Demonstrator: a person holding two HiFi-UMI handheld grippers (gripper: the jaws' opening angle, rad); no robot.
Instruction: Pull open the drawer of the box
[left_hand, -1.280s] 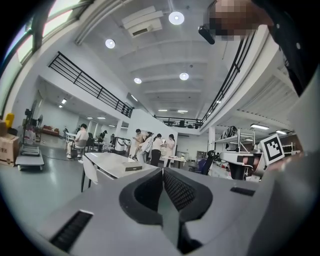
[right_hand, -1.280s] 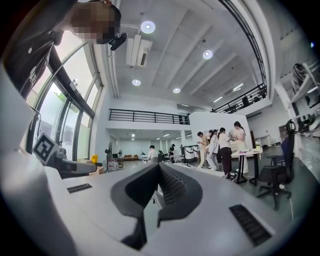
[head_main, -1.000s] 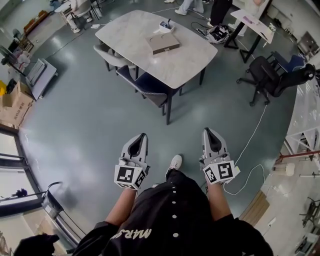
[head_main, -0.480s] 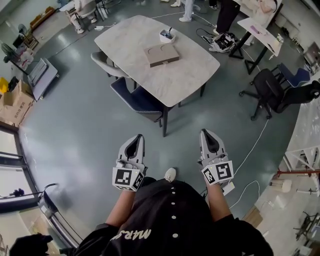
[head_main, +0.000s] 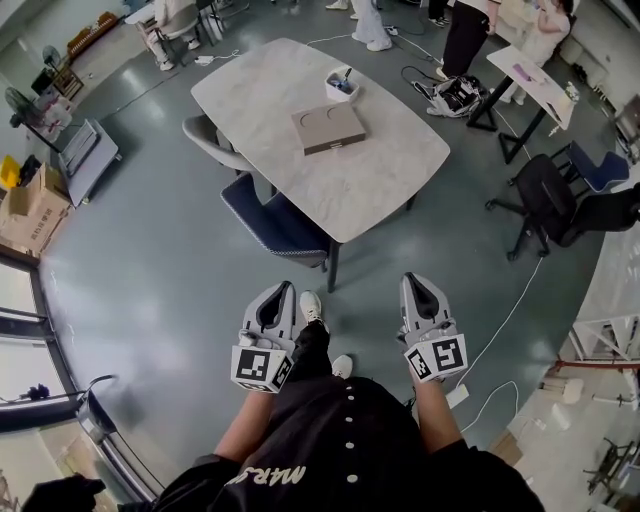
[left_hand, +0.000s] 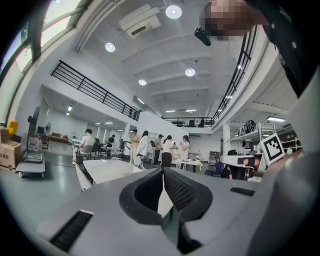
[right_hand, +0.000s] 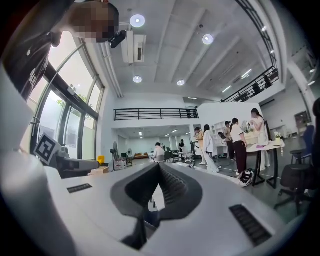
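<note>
Left gripper (left_hand: 163, 172) jaws together, tips meeting, nothing between them; same for the right gripper (right_hand: 160, 166), jaws closed and empty. In the head view the left gripper (head_main: 281, 287) and the right gripper (head_main: 413, 278) are held side by side low in front of the person, both over grey floor, with a white shoe (head_main: 311, 305) stepped forward between them. Flat tan rectangular box (head_main: 329, 128) lies on the pale marble-look table with rounded corners (head_main: 380, 180), towards its far half, well apart from both grippers. Box has a lighter top face and a darker edge band along the near side; the drawer line is too small to make out, and the box looks shut. Small white container with something dark sticking out (head_main: 342, 84) sits just beside the box on the far side. Dark blue chair (head_main: 275, 215) and grey chair (head_main: 205, 135) are tucked at the table's left edge. Versus half a second back: table and box sit slightly lower and to the right in frame, the shoe has moved up from under the body to between the grippers, and both grippers are still closed, at about the same spots.
</note>
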